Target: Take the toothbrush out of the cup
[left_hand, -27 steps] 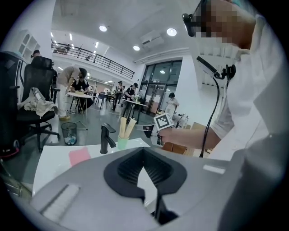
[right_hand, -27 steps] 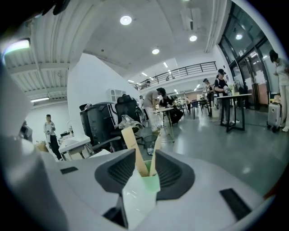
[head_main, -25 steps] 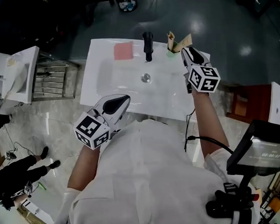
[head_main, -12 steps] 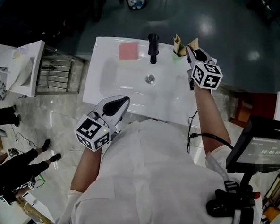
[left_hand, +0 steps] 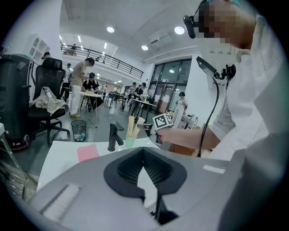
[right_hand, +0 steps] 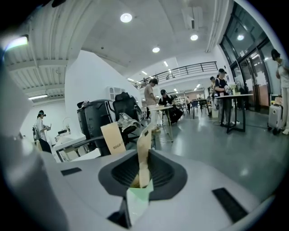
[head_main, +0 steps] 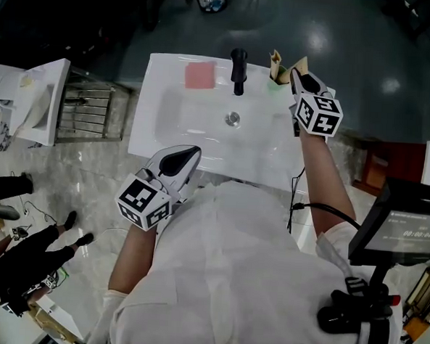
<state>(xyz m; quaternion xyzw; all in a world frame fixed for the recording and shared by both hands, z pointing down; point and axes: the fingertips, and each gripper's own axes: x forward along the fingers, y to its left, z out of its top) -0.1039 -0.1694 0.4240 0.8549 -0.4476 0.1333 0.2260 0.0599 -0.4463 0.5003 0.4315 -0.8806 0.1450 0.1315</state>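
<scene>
A green cup (head_main: 277,83) stands at the sink's back right corner with two tan-wrapped toothbrushes in it. My right gripper (head_main: 294,76) is at the cup. In the right gripper view one toothbrush (right_hand: 143,142) stands upright between the jaws above the cup (right_hand: 137,201), and the jaws are closing with their pads against it. The other toothbrush (right_hand: 112,139) leans away to the left. My left gripper (head_main: 190,154) is shut on nothing, over the sink's front edge. In the left gripper view the cup (left_hand: 130,142) is far ahead.
The white sink (head_main: 191,122) has a black tap (head_main: 239,69) at the back and a pink pad (head_main: 200,75) left of it. A monitor on a stand (head_main: 397,228) is at my right. People and office chairs stand in the room behind.
My right gripper has edged in on the cup and its jaws have narrowed around one toothbrush. The left gripper has kept still and shut.
</scene>
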